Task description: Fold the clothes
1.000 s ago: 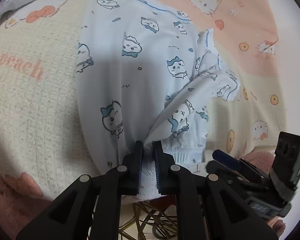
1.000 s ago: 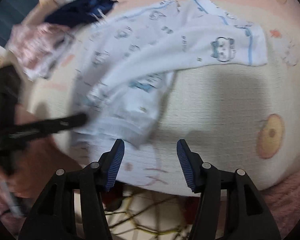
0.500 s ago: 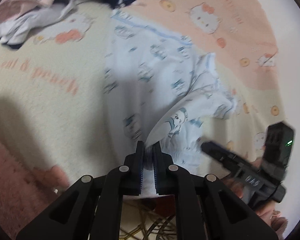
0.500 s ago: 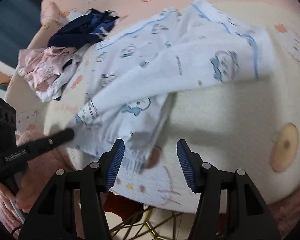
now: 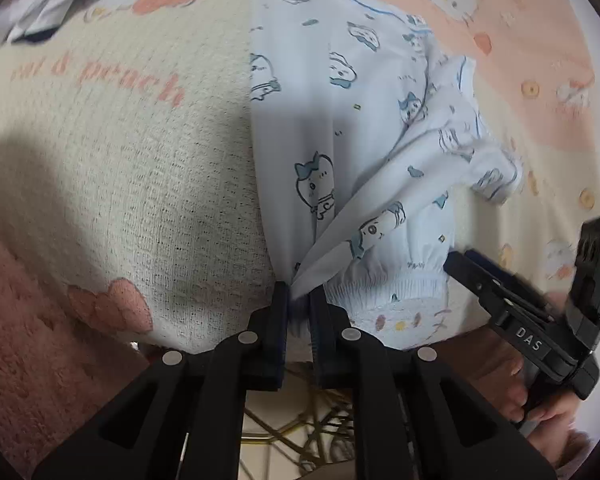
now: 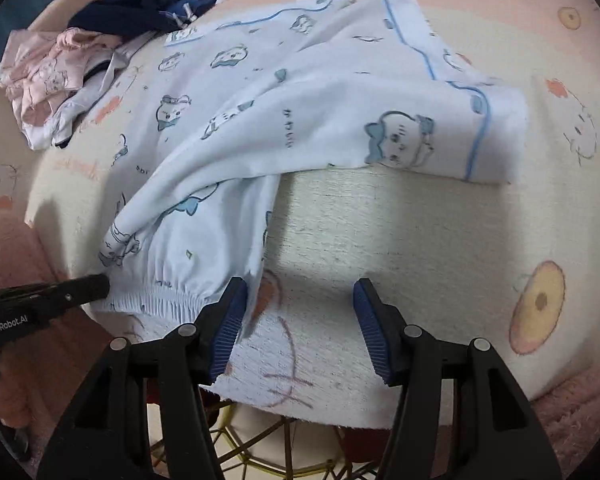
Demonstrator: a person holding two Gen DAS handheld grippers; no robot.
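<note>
A pair of light blue pyjama trousers with cartoon prints [image 5: 340,128] lies on a cream and pink blanket [image 5: 140,184]; it also shows in the right wrist view [image 6: 284,120], one leg folded across the other. My left gripper [image 5: 299,300] is shut on the near corner of the elastic waistband [image 5: 388,284]. My right gripper [image 6: 300,312] is open and empty, its left finger [image 6: 230,320] just beside the waistband's right end [image 6: 168,292]. The right gripper also shows in the left wrist view [image 5: 512,316], and the left gripper in the right wrist view [image 6: 44,296].
A heap of pink, white and navy clothes [image 6: 100,40] lies at the blanket's far left. A gold wire frame [image 6: 268,440] shows under the blanket's near edge. Bare blanket [image 6: 420,248] lies right of the trousers.
My left gripper, still shut on the waistband, has pulled it lower and nearer the blanket's front edge. My right gripper stayed open, close beside the waistband's right end.
</note>
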